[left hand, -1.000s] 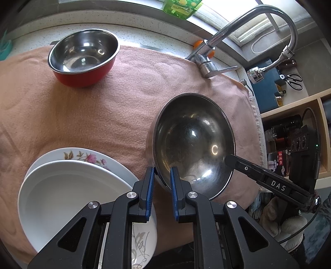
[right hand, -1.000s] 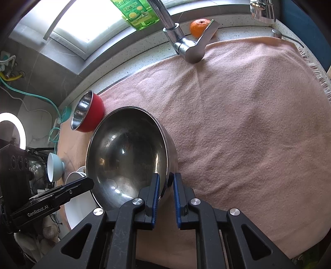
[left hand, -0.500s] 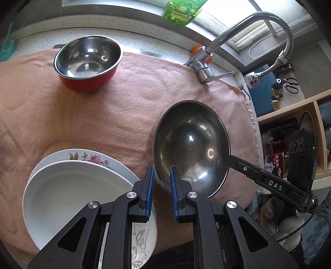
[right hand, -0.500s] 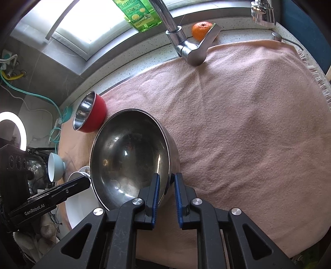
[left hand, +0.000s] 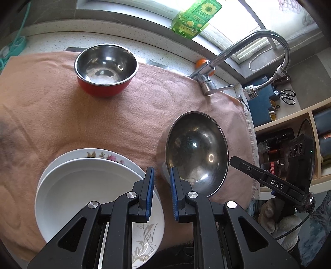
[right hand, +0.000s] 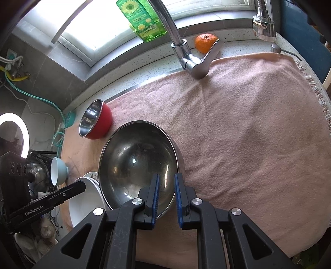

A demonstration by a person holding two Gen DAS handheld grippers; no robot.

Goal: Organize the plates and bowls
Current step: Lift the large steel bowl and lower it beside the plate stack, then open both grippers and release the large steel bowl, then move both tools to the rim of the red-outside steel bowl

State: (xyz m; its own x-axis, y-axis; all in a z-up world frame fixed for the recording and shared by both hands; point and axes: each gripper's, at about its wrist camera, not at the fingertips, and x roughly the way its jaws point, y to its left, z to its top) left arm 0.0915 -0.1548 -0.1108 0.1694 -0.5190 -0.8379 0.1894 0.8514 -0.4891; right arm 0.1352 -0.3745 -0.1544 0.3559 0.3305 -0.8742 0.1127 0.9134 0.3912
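Observation:
A large steel bowl (left hand: 196, 153) (right hand: 136, 161) sits on the pink cloth (right hand: 248, 144). My right gripper (right hand: 166, 175) is shut on its near rim, one pad inside the bowl and one outside. My left gripper (left hand: 161, 169) is shut with nothing between its pads, hanging just left of the bowl over the edge of the stacked white plates (left hand: 86, 196). In the right wrist view a left-gripper finger (right hand: 51, 200) ends short of the bowl. A red bowl with a steel inside (left hand: 105, 70) (right hand: 95, 120) stands farther back.
A flowered plate (left hand: 103, 154) lies under the white one. A light blue bowl (right hand: 59, 170) lies at the cloth's left edge. The faucet (right hand: 192, 62), an orange (right hand: 204, 42) and a green bottle (right hand: 142, 18) line the back. Shelves stand beyond the cloth's right edge.
My left gripper has drawn back and up from the steel bowl's rim; its finger now stands apart from the bowl. The right gripper has kept its place on the rim.

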